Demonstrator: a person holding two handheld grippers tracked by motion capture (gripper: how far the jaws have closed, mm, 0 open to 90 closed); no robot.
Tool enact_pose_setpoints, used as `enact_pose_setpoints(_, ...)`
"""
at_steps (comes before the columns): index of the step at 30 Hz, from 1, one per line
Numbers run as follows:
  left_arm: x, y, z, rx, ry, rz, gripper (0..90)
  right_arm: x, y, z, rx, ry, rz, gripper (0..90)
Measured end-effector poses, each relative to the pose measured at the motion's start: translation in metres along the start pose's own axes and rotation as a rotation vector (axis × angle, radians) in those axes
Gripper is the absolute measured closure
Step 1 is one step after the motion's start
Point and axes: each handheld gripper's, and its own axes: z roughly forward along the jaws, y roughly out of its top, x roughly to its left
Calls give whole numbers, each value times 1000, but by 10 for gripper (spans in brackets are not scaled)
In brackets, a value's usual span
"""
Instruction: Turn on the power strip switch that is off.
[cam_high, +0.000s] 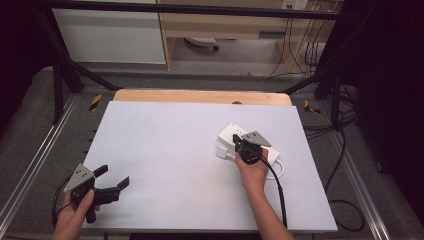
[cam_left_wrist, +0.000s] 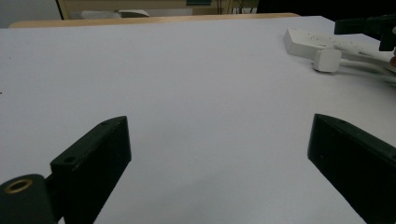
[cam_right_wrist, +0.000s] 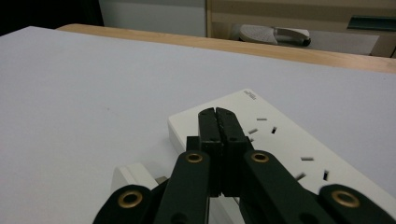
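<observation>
We read the work in hand as getting the plug (cam_high: 222, 152) into the power strip (cam_high: 233, 134). The strip lies on the right half of the table (cam_high: 165, 155), toward the far edge, and its white cord (cam_high: 278, 170) loops out near the right hand. The plug sits on the table just beside the strip's near-left edge; the left gripper view shows it as a small white cube (cam_left_wrist: 327, 59) in front of the strip (cam_left_wrist: 308, 41), and we cannot tell whether the two touch. The right gripper (cam_high: 243, 144) hovers over the strip, and its own view shows the jaws pressed flat together, nothing between them, tips over the strip's end face (cam_right_wrist: 261, 140), with the plug (cam_right_wrist: 135, 179) low and to the left, beside the linkage. The left gripper (cam_high: 111, 177) rests at the near-left corner, well apart from everything, jaws wide and empty. Risks as we judge them: shut jaws cannot take the plug, and opening them this low could knock it away or shove the strip. The strip is unrestrained, so any sideways push or insertion force will likely slide or twist it, since the left gripper is too far off to brace it. The plug is small and smooth; a grip off-centre may let it rotate, so the pins miss the slots (cam_right_wrist: 261, 119). The cord could snag the right gripper's cable (cam_high: 280, 192).
</observation>
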Motion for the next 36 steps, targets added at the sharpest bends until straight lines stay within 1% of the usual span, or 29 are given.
enact_pose_setpoints(4,0,0,0,0,1,1,61,1,-1,2,9,-4,-10,900)
enact_pose_setpoints(8,0,0,0,-1,0,-1,61,0,-2,5,15,-9,-7,900)
enact_pose_setpoints(13,0,0,0,-3,-1,0,61,-2,-3,12,27,-28,2,900)
enact_pose_setpoints(15,0,0,0,-5,0,-1,61,-2,-3,12,27,-32,6,900)
enact_pose_setpoints(18,0,0,0,-1,-2,0,61,-3,-3,13,37,-40,-4,900)
enact_pose_setpoints(22,0,0,0,-2,-2,1,61,-4,-4,15,41,-47,-4,900)
enact_pose_setpoints(36,0,0,0,-3,-2,3,61,-1,-5,17,47,-56,-15,900)
